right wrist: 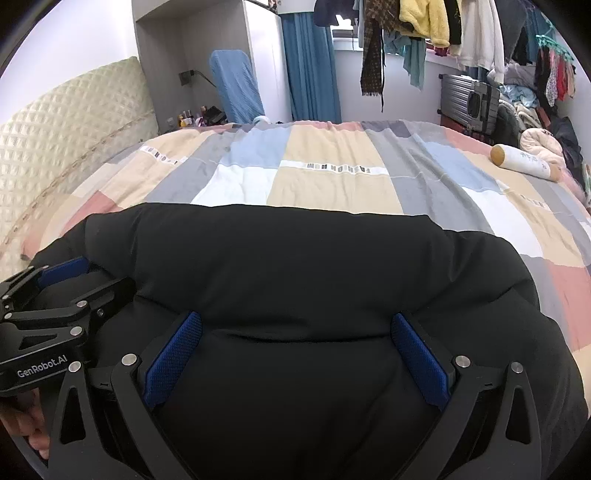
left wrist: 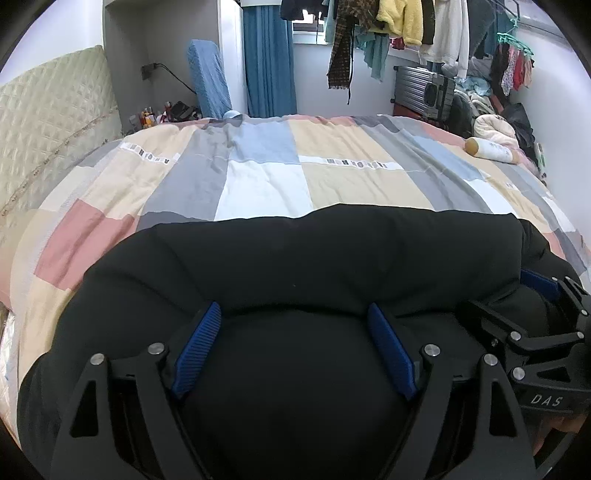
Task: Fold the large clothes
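A thick black padded jacket (left wrist: 295, 258) lies bunched on the near part of the bed, also in the right wrist view (right wrist: 295, 266). My left gripper (left wrist: 295, 317) is open, its blue-padded fingers (left wrist: 199, 347) spread wide with a bulge of the black jacket between them. My right gripper (right wrist: 295, 325) is open the same way, blue pads (right wrist: 421, 362) apart around the jacket fabric. The two grippers sit side by side: the right one shows at the left view's right edge (left wrist: 546, 295), the left one at the right view's left edge (right wrist: 66, 273).
The bed has a patchwork quilt (left wrist: 266, 177) of pink, beige, grey, blue and white. A cream quilted headboard (left wrist: 44, 122) stands at left. A white cylinder pillow (left wrist: 491, 149) lies at the far right. Hanging clothes (left wrist: 399, 22), a grey suitcase (left wrist: 424, 92) and blue curtain (left wrist: 269, 55) are behind.
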`<state>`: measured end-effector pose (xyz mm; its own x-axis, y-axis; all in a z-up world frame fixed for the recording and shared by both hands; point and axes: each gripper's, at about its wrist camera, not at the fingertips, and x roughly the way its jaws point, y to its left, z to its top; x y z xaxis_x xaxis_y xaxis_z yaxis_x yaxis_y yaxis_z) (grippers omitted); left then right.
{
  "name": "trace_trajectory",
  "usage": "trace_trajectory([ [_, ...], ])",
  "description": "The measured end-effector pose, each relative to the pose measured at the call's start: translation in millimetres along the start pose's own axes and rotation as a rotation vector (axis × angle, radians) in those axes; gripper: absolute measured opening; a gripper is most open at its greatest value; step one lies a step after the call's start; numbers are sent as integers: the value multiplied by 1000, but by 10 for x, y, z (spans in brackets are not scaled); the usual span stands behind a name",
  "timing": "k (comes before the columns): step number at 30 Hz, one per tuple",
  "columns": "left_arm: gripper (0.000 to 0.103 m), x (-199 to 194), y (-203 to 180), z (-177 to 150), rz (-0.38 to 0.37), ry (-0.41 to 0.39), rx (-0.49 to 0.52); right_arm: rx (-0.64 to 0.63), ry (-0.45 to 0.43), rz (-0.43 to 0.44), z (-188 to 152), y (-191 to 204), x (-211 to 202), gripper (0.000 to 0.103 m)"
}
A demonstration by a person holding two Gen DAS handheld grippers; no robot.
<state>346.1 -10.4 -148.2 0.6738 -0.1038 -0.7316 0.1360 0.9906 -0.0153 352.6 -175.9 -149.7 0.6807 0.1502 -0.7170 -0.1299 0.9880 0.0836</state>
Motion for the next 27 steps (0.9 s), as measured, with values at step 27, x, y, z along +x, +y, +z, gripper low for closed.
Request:
trace_trajectory([
  [27,83,82,722,-80,91,38,-99,53,-17,-11,-23,-646,-6,103],
])
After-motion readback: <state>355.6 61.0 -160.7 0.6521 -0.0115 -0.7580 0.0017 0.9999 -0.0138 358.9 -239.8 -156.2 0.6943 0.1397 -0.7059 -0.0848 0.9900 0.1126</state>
